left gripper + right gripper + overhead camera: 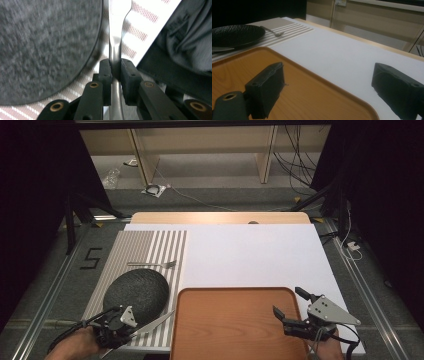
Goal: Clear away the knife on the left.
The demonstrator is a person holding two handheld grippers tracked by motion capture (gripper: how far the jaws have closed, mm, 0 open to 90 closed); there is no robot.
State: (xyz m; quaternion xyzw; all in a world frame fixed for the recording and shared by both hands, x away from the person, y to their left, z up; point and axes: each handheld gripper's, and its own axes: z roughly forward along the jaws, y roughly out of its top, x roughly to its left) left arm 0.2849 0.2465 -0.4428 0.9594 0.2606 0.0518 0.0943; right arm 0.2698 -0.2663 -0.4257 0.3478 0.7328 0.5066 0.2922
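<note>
Counted: one dark plate (pixel 136 294), one knife (pixel 154 321), one fork (pixel 152 264), one tray (pixel 235 325), one striped mat (pixel 137 250), apparently.

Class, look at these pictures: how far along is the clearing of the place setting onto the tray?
Done: nothing lies on the brown tray yet. In hand: the left gripper is shut on the knife beside the dark plate. Left: the plate and fork sit on the striped mat; the right gripper waits open over the tray.

I'm working in a recording lab, not a home: black curtains (pixel 30 195) hang at both sides, loose cables (pixel 295 155) trail over the grey floor (pixel 225 195), and aluminium rails (pixel 365 290) frame my table's (pixel 220 217) edges.
</note>
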